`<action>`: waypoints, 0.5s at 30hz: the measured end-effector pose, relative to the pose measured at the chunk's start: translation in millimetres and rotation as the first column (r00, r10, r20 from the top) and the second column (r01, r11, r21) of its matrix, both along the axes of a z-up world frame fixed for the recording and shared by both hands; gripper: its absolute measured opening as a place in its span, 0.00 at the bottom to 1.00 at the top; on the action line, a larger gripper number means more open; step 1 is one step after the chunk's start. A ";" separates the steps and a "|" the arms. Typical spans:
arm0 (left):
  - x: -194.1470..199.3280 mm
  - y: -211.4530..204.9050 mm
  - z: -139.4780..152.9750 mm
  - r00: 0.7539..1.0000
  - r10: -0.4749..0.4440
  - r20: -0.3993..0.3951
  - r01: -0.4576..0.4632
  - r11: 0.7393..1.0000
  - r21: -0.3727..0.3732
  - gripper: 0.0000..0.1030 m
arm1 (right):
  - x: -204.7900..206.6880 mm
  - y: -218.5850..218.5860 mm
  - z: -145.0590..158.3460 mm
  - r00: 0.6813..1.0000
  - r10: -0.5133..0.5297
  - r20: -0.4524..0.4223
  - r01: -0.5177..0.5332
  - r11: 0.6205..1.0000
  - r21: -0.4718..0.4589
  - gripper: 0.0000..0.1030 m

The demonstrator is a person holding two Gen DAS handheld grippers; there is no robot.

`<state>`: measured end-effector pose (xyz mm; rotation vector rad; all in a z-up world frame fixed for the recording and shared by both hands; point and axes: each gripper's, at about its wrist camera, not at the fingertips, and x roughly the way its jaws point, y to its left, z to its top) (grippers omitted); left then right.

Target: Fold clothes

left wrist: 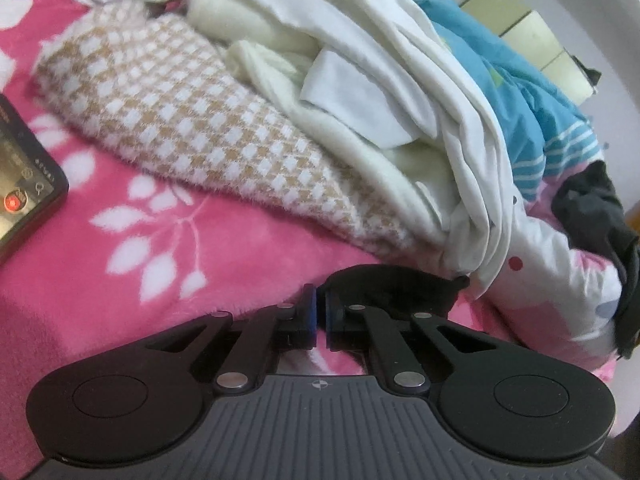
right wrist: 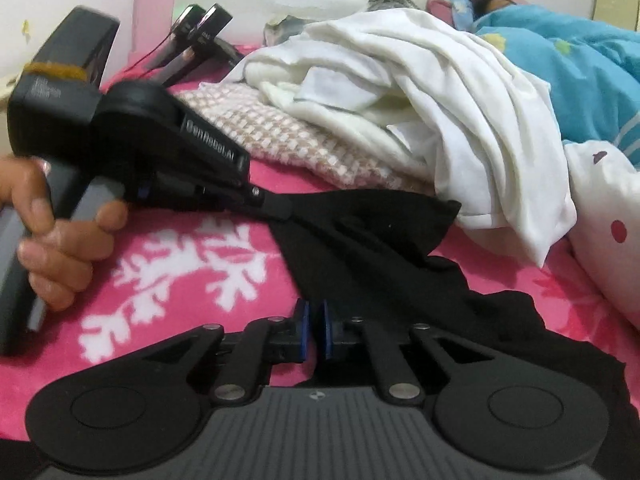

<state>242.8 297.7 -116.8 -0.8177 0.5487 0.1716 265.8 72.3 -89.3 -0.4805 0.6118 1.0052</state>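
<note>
Two wrist views over a bed. The black garment (right wrist: 380, 248) lies spread and rumpled on the pink floral blanket (right wrist: 180, 272); in the right wrist view its long axis runs from about 10 o'clock, where the left gripper (right wrist: 276, 206) meets its far corner, down to 4 o'clock, past the right gripper (right wrist: 315, 334). The left gripper, held by a hand (right wrist: 56, 236), appears closed on that corner, its fingers nearly together in its own view (left wrist: 321, 316) with dark cloth (left wrist: 392, 288) bunched just beyond them at 1 o'clock; whether cloth is actually pinched between the pads cannot be told for certain. The right gripper's blue-padded fingers stand a narrow gap apart, low over the near edge of the garment; cloth lies under and around them, but a grip on it cannot be confirmed. Judged from this, the left hand is at the far end and the right at the near end, so any fold would turn on bringing one end along that diagonal toward the other. Behind the garment, at 12 to 1 o'clock, a heap of white clothes (right wrist: 440, 92) rests on a checked beige knit (left wrist: 168, 120). A phone (left wrist: 28, 184) lies at 9 o'clock in the left view. A person lies under a blue quilt (right wrist: 580, 72) at 2 o'clock; the blanket is soft and yielding.
</note>
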 end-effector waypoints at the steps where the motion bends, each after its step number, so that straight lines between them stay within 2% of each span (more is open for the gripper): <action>1: 0.3 -0.8 0.6 1.000 -0.001 -0.002 0.001 1.000 0.008 0.02 | 4.9 -6.2 7.6 1.000 -0.011 -0.023 0.011 0.999 0.035 0.27; 2: -0.1 -0.4 0.4 1.000 -0.001 -0.002 0.001 1.000 0.008 0.02 | 11.0 -14.1 14.7 0.999 -0.034 -0.037 0.037 0.996 0.082 0.34; 4: -0.9 0.2 0.0 1.000 -0.001 -0.003 0.001 1.000 0.008 0.02 | 30.9 -28.0 27.8 0.990 -0.115 -0.082 0.127 0.980 0.151 0.34; 5: -1.3 0.6 -0.1 1.000 -0.001 -0.003 0.001 1.000 0.008 0.02 | 42.9 -31.2 29.3 0.978 -0.153 -0.140 0.176 0.969 0.175 0.34; 7: -2.2 1.2 -0.5 1.000 -0.001 -0.004 0.001 1.000 0.008 0.03 | 67.2 -36.5 31.2 0.939 -0.219 -0.265 0.278 0.937 0.211 0.34; 9: -2.4 0.8 -0.6 1.000 0.000 -0.006 0.000 1.000 0.013 0.03 | 91.6 -41.8 33.0 0.880 -0.274 -0.388 0.381 0.895 0.232 0.34; 12: -3.4 -0.1 -0.4 1.000 -0.002 -0.009 0.002 1.000 0.027 0.03 | 111.0 -33.6 27.4 0.794 -0.303 -0.527 0.473 0.852 0.224 0.34; 13: -3.6 -0.2 -0.5 1.000 -0.003 -0.009 0.004 1.000 0.031 0.04 | 115.3 -27.8 25.1 0.774 -0.319 -0.547 0.492 0.846 0.203 0.34; 15: -3.9 -0.5 -0.7 1.000 -0.006 -0.010 0.006 0.999 0.037 0.04 | 118.1 -14.2 21.4 0.769 -0.369 -0.522 0.506 0.851 0.143 0.35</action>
